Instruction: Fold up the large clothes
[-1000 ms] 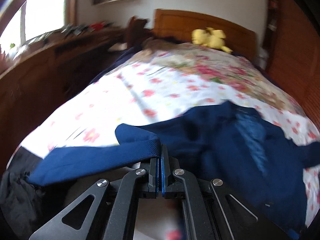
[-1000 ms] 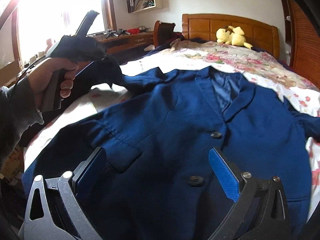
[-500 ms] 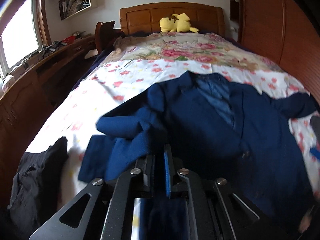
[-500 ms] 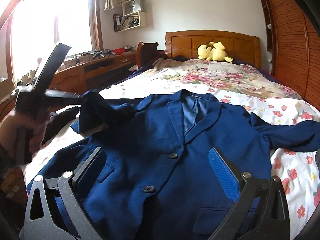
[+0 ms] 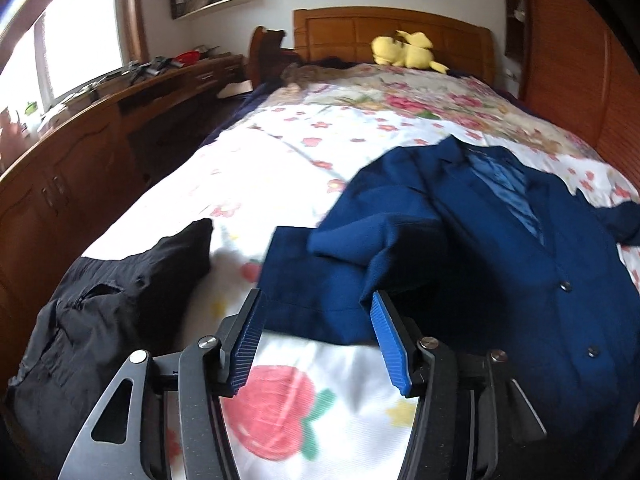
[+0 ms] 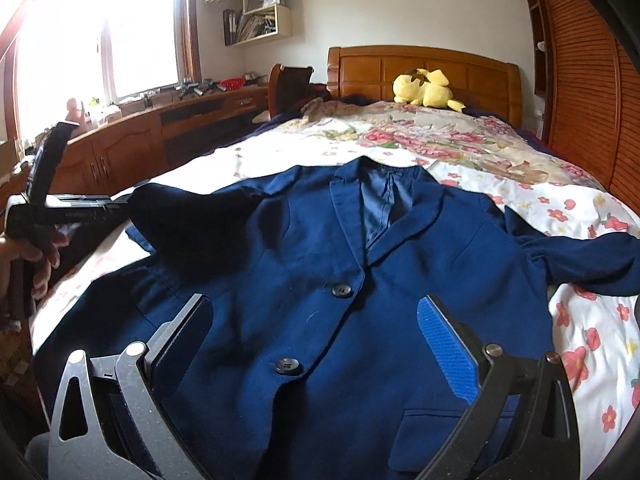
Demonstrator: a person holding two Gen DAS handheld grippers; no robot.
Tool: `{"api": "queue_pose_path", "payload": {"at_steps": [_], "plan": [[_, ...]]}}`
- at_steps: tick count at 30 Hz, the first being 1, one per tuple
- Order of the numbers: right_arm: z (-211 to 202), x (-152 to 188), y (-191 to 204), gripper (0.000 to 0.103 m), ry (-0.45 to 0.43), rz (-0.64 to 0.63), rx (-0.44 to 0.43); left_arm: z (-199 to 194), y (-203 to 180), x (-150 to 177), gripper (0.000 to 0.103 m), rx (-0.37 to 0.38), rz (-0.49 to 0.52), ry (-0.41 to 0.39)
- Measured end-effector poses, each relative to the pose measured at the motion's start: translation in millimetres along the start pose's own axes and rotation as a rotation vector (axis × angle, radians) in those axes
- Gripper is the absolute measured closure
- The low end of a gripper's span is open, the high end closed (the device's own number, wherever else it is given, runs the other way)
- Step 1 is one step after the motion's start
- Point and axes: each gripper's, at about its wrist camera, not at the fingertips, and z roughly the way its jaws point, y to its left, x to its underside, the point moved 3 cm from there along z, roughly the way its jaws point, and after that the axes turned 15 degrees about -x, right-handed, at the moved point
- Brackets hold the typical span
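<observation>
On the floral bedspread (image 5: 288, 152): left gripper (image 5: 316, 344) opening, navy wool blazer (image 6: 320, 300) sleeve apparently released; right gripper (image 6: 324, 344) spread, empty; smooth sleeve flat before folding.

blazer (image 6: 304, 280) hem cut off at bottom edge, right sleeve (image 6: 592, 260) end out of frame, shelf (image 6: 256, 20) stuff too small tbh

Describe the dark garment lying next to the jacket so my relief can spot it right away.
Start at the bed with the white floral sheet. At its near left edge, beside the wooden cabinets, lies a crumpled black garment. Unlike the navy blazer spread flat to its right, with buttons and lapels, it is black, bunched and shows no buttons.
</observation>
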Motion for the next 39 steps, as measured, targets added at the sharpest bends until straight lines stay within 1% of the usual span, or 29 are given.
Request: {"api": "queue_pose_path", "payload": {"at_steps": [4, 7, 9, 13, 17, 22, 23, 25, 26, 27, 29, 30, 32, 34, 39], "plan": [[13.2, 9.1, -1.8, 0.000, 0.031, 0.000, 0.002, 15.3, 9.1, 6.8, 0.047, -0.012, -0.025, 0.001], [21.1, 13.3, -3.5, 0.000, 0.050, 0.003, 0.001, 10.3, 22.0, 10.6, 0.047, -0.021, -0.084, -0.035], [23.8, 15.3, -3.9, 0.000, 0.057, 0.006, -0.001, 11.0, 28.8, 12.6, 0.047, -0.027, -0.104, -0.046], [27.2, 18.4, -4.5, 0.000, 0.067, 0.012, -0.004, 28.5, 26.6, 16.9, 0.047, -0.045, -0.085, 0.001], [28.7, 19.1, -4.7, 0.000, 0.072, 0.018, -0.005, 48.6, 16.9, 20.5, 0.047, -0.011, -0.099, 0.065], [31.1, 20.2, -4.5, 0.000, 0.080, 0.018, -0.004, 79.1, 0.9, 21.9, 0.047, -0.007, -0.103, 0.153], [31.2, 20.3, -4.8, 0.000, 0.081, 0.019, -0.005, 83.4, 0.3, 21.0, 0.047, 0.000, -0.110, 0.167], [32.5, 20.0, -5.2, 0.000, 0.082, 0.023, -0.007, 86.9, -2.7, 17.0, 0.047, -0.004, -0.112, 0.170], [32.9, 20.1, -5.3, 0.000, 0.083, 0.024, -0.007, 88.1, -3.8, 15.7, 0.056, -0.007, -0.105, 0.168], [33.4, 20.3, -5.6, 0.000, 0.085, 0.026, -0.008, 86.8, -4.9, 13.6, 0.067, -0.010, -0.091, 0.165], [33.9, 20.7, -5.2, 0.000, 0.086, 0.026, -0.009, 85.4, -2.8, 8.7, 0.093, 0.006, -0.077, 0.173], [33.9, 20.6, -5.2, 0.000, 0.086, 0.025, -0.010, 84.4, -2.4, 8.8, 0.093, 0.023, -0.079, 0.179], [34.0, 20.1, -5.4, 0.000, 0.085, 0.023, -0.013, 74.9, -6.5, -2.5, 0.094, -0.011, -0.065, 0.146], [31.2, 18.9, -4.6, 0.000, 0.077, 0.019, -0.010, 55.4, -13.4, -18.1, 0.094, -0.017, -0.052, 0.093], [11.7, 14.8, -4.9, 0.000, 0.046, 0.005, 0.009, -7.7, -36.0, -60.5, 0.094, 0.018, -0.038, -0.019]]}}
